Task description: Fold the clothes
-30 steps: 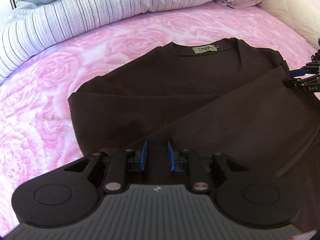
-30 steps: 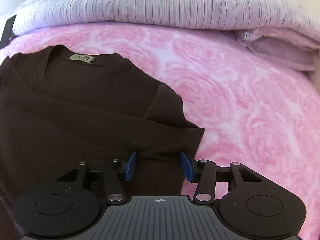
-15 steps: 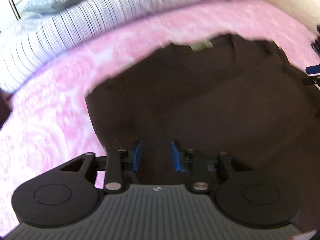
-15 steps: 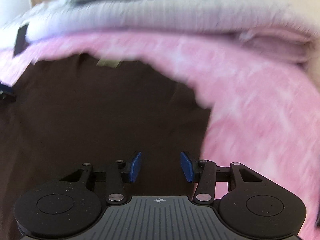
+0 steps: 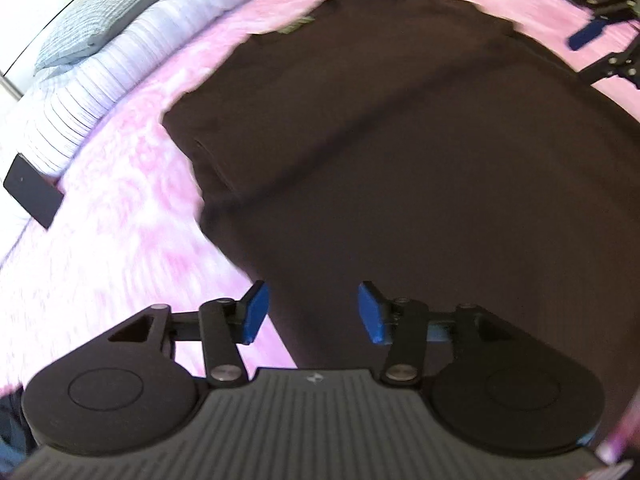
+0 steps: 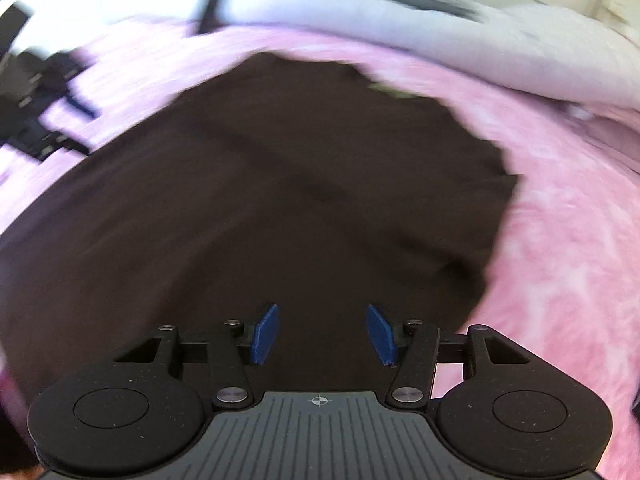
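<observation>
Shirt (image 5: pixel 420 152), dark brown, partly folded, flat on pink bedspread (image 5: pixel 120 240), filling the centre of both views, collar label (image 5: pixel 298 28) at 12 o'clock; striped duvet (image 5: pixel 120 64) and grey pillow (image 5: pixel 80 28) at 10 o'clock, black slab (image 5: pixel 32 190) at 9 o'clock on the bedspread edge. Left gripper (image 5: pixel 313 312): blue pads wide apart, nothing held, over the shirt's near left edge at 6 o'clock. Right gripper (image 6: pixel 324 334): pads wide apart, nothing held, over the shirt's near right part at 6 o'clock; right view blurred.
</observation>
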Available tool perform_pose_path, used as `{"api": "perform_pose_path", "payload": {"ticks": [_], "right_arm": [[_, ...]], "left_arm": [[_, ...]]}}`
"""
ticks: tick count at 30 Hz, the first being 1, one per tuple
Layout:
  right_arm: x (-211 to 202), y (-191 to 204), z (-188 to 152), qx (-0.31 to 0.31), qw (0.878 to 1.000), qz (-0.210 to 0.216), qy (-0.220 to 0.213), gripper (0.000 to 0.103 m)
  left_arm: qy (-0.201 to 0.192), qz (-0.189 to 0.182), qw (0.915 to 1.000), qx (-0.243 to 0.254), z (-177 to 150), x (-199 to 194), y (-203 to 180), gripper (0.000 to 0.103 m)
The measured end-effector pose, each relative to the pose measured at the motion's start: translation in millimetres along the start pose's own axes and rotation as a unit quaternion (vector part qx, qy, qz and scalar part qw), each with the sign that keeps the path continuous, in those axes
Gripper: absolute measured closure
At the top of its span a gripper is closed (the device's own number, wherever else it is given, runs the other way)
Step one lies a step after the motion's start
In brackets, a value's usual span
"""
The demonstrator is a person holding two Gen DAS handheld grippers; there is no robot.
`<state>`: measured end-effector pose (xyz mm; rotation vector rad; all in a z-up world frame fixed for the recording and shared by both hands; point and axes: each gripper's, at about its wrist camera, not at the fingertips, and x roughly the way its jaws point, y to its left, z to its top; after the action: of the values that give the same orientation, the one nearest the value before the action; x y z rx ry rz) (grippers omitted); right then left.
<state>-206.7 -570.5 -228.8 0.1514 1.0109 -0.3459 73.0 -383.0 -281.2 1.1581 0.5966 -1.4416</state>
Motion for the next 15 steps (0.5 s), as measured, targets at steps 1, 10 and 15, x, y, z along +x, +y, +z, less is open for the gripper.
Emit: {"api": "perform_pose_path", "payload": {"ticks": [1, 10, 15], "right_arm": [[-6.8, 17.9, -10.1, -0.012, 1.000, 0.006, 0.004, 0.042], [-22.7, 160.1, -80.8, -0.038, 0.998, -0.031, 0.042, 0.029], [-19.0, 199.9, -96.2, -0.043, 0.994, -0.088, 0.050, 0.029]], "left_arm": [[0.001, -0.012, 0.9998, 0.017, -15.3, -13.3, -14.9, 0.046], [-0.027, -0.061, 0.9666, 0.247, -156.8, -68.5, -115.8, 0.039], [-0.067, -0.012, 0.9405, 0.333, -194.1, -49.2, -137.0, 0.033]]}}
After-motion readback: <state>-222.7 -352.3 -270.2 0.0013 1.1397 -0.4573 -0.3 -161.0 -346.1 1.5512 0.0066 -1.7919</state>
